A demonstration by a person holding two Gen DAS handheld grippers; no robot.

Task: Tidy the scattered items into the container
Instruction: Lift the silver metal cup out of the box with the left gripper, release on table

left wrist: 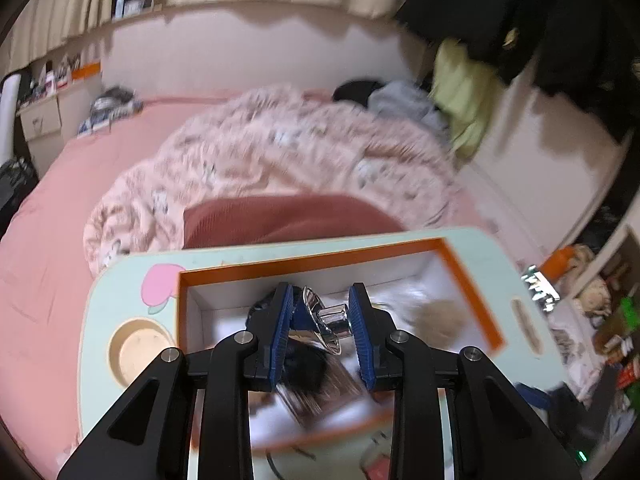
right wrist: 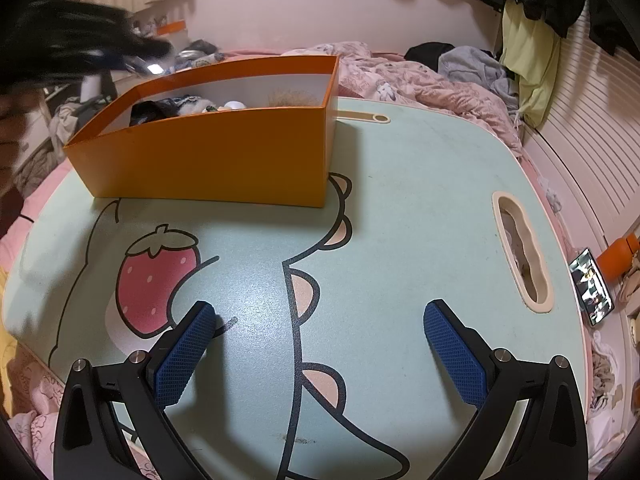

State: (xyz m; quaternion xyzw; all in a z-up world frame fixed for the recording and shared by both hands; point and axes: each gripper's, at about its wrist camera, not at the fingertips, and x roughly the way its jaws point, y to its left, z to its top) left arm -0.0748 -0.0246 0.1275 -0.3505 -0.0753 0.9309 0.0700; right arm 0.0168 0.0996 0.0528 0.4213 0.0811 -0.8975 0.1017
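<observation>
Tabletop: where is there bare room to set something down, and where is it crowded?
The table is bare from the orange box forward to the right gripper, and across to the handle slot; only printed artwork there, such as the strawberry. Crowded: inside the box, where the left gripper holds a shiny metal piece above the contents.

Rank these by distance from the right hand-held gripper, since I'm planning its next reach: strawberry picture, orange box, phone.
Right wrist view, from the right hand-held gripper:
1. Strawberry picture, just beyond its left finger.
2. Phone, far right, off the table.
3. Orange box, back left.
</observation>
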